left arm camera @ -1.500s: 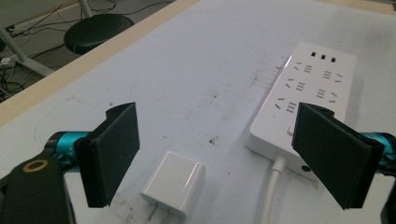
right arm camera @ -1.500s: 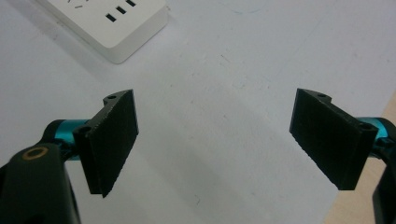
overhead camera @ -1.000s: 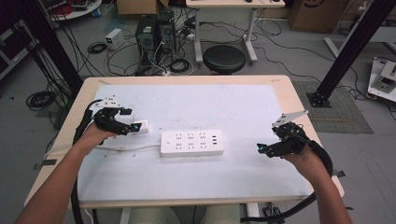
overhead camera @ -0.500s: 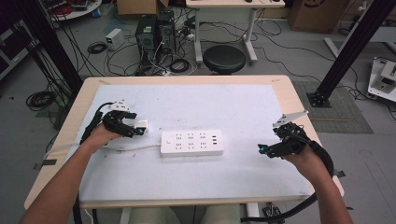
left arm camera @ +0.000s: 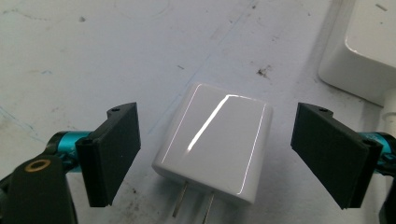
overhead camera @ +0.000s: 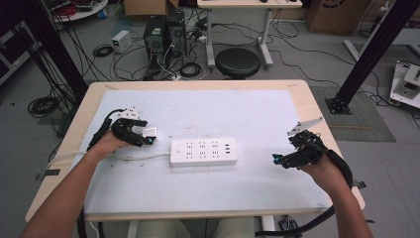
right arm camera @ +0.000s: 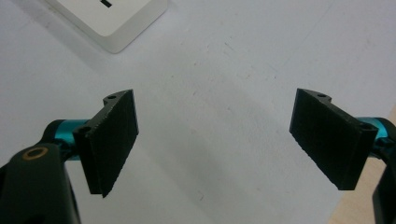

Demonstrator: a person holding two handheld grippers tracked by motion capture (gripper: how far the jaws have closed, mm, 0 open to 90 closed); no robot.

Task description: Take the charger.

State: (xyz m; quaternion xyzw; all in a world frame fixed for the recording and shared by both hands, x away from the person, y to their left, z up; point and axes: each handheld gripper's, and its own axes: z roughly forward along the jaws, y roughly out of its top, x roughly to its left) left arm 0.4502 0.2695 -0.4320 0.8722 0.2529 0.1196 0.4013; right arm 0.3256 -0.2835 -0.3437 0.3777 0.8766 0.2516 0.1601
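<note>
I am holding my left gripper [left arm camera: 217, 154] low over the white table [overhead camera: 247, 114], and its jaws are standing wide apart. Between them the white charger [left arm camera: 215, 142] is lying flat on the table, and neither jaw is touching it. In the left gripper view a gap is showing on each side of its body. Its long axis is running from my hand outwards, a little tilted toward the right in that view. Its two metal prongs [left arm camera: 191, 205] are pointing back toward me, to the bottom edge of the view, and its rounded end is pointing away. In the high view the charger [overhead camera: 150, 133] is sitting at the left part of the table, near the left short end of the white power strip [overhead camera: 203, 151] but apart from it. The strip is lying across the middle of the table, with its long axis running left to right, and its thin cord [overhead camera: 133, 157] is trailing to the left.

I am keeping my right gripper [right arm camera: 215, 149] over bare table at the right side, well apart from the strip. Its jaws are also spread wide and are holding nothing.
</note>
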